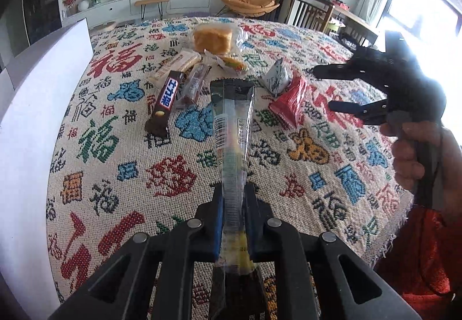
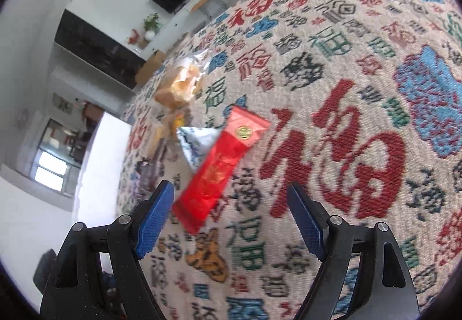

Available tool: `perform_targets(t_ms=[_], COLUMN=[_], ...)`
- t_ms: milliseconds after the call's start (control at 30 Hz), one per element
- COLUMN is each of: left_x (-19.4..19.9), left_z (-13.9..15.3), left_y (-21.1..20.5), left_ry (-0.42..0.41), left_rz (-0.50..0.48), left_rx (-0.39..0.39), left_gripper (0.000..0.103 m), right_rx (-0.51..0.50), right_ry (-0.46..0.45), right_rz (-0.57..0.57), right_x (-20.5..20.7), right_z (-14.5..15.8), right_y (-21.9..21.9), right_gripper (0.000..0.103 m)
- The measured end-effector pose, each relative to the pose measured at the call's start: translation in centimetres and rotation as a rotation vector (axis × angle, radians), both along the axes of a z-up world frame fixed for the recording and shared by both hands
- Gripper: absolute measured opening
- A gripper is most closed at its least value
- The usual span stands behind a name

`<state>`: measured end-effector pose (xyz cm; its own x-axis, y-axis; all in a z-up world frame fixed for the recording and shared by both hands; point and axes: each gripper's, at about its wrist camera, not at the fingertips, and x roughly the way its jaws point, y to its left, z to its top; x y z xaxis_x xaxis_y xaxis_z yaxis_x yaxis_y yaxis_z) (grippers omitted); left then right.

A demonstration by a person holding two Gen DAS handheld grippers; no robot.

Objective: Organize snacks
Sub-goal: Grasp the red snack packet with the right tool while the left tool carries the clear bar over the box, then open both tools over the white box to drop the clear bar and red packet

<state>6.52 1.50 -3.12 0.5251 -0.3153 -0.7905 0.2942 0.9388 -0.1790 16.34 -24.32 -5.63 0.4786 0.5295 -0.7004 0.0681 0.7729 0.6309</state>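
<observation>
At the far left of your left-hand view stands a white board (image 1: 43, 123), rising at the edge of the patterned tablecloth (image 1: 121, 175). Just right of it on the cloth lies a brown chocolate bar (image 1: 164, 102), with a clear-wrapped brown snack stick (image 1: 194, 86) beside it and a pale wafer pack (image 1: 176, 65) behind them. Further back sits a bagged loaf of bread (image 1: 213, 39).

In the middle, your left gripper (image 1: 233, 219) is clenched on a long dark snack packet (image 1: 232, 123) with a clear seam strip; the packet stands up off the cloth between the blue pads and points away from you, its far end reaching toward the pile.

Right of that packet, a small silver pouch (image 1: 277, 78) leans against a red packet (image 1: 290, 103), both resting on the cloth. At the far right, your right gripper (image 1: 324, 89) hangs above the cloth, gripped by your hand (image 1: 410, 158), its two black fingers spread apart.

From your right-hand view, that right gripper (image 2: 231, 219) is released, jaws wide with nothing pressed between them. The red packet (image 2: 222, 167) lies on the tablecloth (image 2: 346, 89) ahead, nearer the left finger, with the silver pouch (image 2: 193, 143) touching its left side and the bread (image 2: 179, 86) beyond.
</observation>
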Motion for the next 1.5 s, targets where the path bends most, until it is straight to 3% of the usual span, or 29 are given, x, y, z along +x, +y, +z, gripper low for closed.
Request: perform_targets(t_ms=[100, 200, 300, 500, 600, 733, 867, 967, 1000, 1033, 1067, 1100, 1133, 1200, 1300, 1400, 1500], left_x=[-0.8, -1.8, -2.7, -3.7, -3.9, -4.3, -4.5, -3.9, -3.6, -3.4, -3.2, -3.2, -3.3, -3.7, -3.8, -3.3, -2.1], left_z=[2.2, 4.2, 5.7, 8.7, 10.6, 13.3, 14.7, 13.7, 12.9, 12.0, 11.0, 10.3, 9.7, 8.7, 8.3, 8.9, 9.5], left_y=[1.0, 2.7, 4.7, 10.3, 14.5, 21.3, 28.1, 31.3, 32.0, 32.7, 33.4, 33.7, 33.8, 33.4, 31.1, 26.0, 19.4], left_ry=[-0.051, -0.093, -0.113, -0.14, -0.147, -0.187, -0.188, -0.155, -0.137, -0.122, -0.107, -0.099, -0.098, -0.1, -0.113, -0.145, -0.169], left_rz=[0.011, 0.037, 0.079, 0.201, 0.272, 0.402, 0.541, 0.607, 0.638, 0.676, 0.721, 0.753, 0.772, 0.777, 0.727, 0.613, 0.453], left_rx=[-0.031, -0.058, -0.092, -0.204, -0.267, -0.24, -0.137, -0.025, 0.027, 0.077, 0.127, 0.162, 0.18, 0.162, 0.072, 0.007, -0.057], left_gripper=[0.012, 0.012, 0.012, 0.012, 0.012, 0.012, 0.012, 0.016, 0.02, 0.036, 0.063, 0.074, 0.082, 0.082, 0.082, 0.082, 0.092], right_rx=[-0.038, -0.141, -0.123, 0.014, 0.084, 0.186, 0.269, 0.28, 0.26, 0.223, 0.187, 0.159, 0.141, 0.111, -0.061, -0.372, -0.643], right_ry=[0.098, 0.153, 0.157, 0.086, 0.05, -0.028, -0.1, -0.131, -0.146, -0.158, -0.159, -0.159, -0.167, -0.206, -0.292, -0.378, -0.317], right_rz=[0.021, -0.024, -0.019, -0.051, 0.0, 0.193, 0.422, 0.568, 0.601, 0.633, 0.653, 0.657, 0.642, 0.615, 0.55, 0.435, 0.278], right_x=[2.8, 4.2, 4.2, 1.5, 1.0, 1.4, 0.9, 0.3, 0.0, -0.3, -0.3, -0.4, -0.5, -1.0, -0.8, -1.2, -1.0], right_z=[-0.7, -1.6, -1.7, 1.6, 4.7, 10.4, 15.4, 17.2, 17.4, 17.4, 17.2, 17.0, 16.7, 16.4, 14.5, 11.1, 6.3], right_y=[3.2, 4.6, 4.9, 1.4, 2.0, 9.5, 21.1, 29.8, 32.2, 34.4, 36.1, 36.8, 36.6, 34.7, 30.1, 23.6, 15.7], right_gripper=[0.077, 0.035, 0.023, 0.023, 0.023, 0.023, 0.023, 0.024, 0.029, 0.033, 0.04, 0.054, 0.058, 0.062, 0.066, 0.068, 0.068])
